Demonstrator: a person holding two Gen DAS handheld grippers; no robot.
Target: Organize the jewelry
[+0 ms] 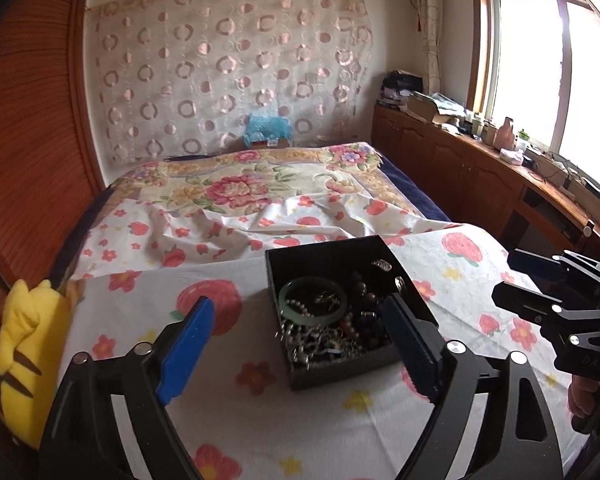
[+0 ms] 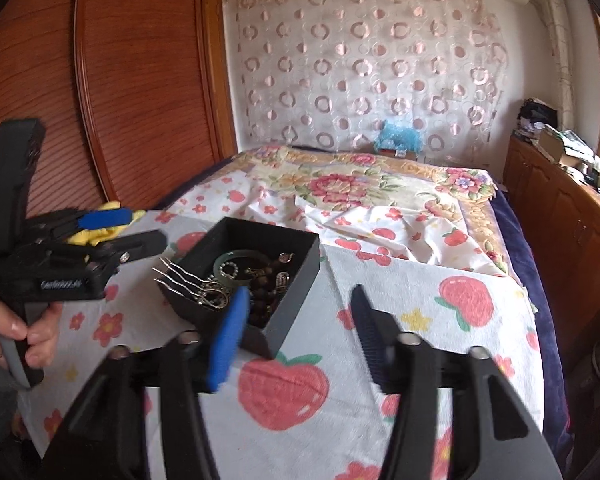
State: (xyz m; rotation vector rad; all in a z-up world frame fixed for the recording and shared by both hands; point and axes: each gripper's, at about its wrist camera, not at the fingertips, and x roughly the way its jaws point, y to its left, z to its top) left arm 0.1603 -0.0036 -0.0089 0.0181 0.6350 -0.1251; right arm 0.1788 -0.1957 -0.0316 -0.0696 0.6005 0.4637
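Left gripper: fingers spread wide, nothing held between them; the black box is seen through the gap, its near corner just ahead of the tips. Right gripper: fingers parted, nothing gripped; the blue pad overlaps the box's near corner in that view, and contact cannot be told. The right gripper is also seen at the right edge of the left wrist view, beside the box.

Box contents: a green bangle lying flat, dark beads, tangled chains, and a pronged metal hair comb sticking out over the rim. The box is set on a strawberry-print cloth spread over the bed.

A hand is seen on the left gripper's handle. A yellow plush toy lies at the bed's left edge, against the wooden wardrobe.
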